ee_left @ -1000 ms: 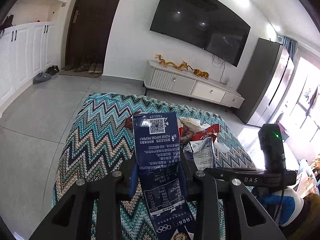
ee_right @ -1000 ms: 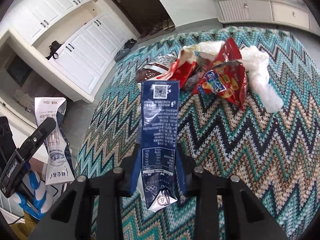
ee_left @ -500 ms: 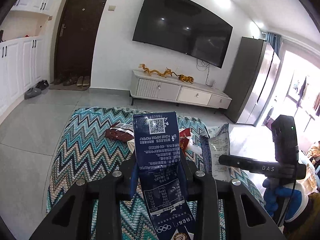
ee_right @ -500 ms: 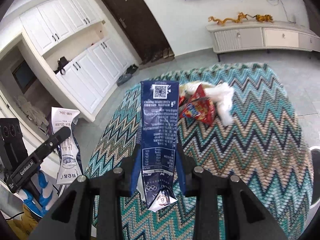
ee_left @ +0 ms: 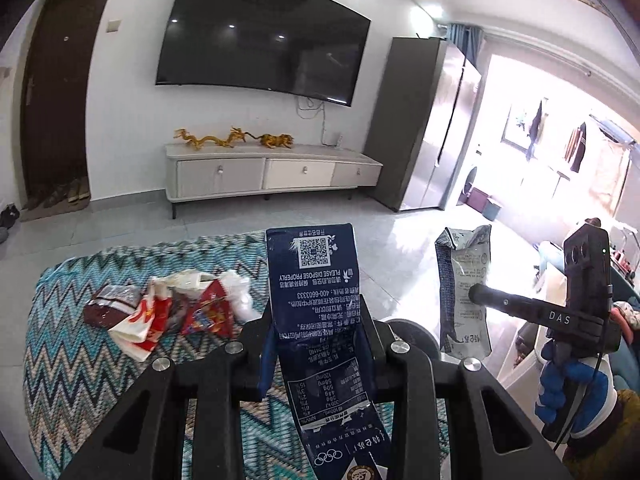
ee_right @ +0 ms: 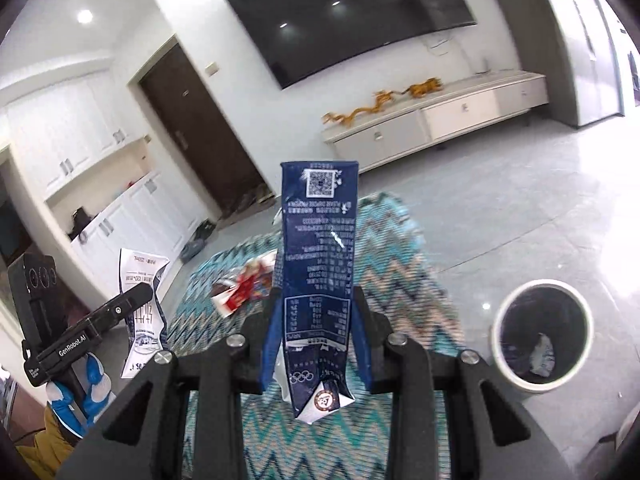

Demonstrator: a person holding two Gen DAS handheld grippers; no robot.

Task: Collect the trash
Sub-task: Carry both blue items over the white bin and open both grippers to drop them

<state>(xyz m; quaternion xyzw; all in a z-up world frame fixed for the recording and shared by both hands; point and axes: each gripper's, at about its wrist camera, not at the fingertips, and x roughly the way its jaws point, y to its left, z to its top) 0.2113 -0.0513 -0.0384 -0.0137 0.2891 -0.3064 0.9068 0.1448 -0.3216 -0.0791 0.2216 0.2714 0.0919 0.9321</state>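
Tallied by kind: two cartons, two grippers, one bin.

Counted two grippers, left gripper (ee_left: 316,344) and right gripper (ee_right: 316,336), clamped on one flattened blue carton apiece: left carton (ee_left: 316,304) and right carton (ee_right: 318,248), two in all. Found one white-rimmed trash bin (ee_right: 502,344), one heap of wrappers (ee_left: 172,308) on one zigzag cloth (ee_left: 72,368), pieces too tangled to number. Noted one television (ee_left: 260,36), one low cabinet (ee_left: 272,172) with three drawers, one dark door (ee_left: 52,92).
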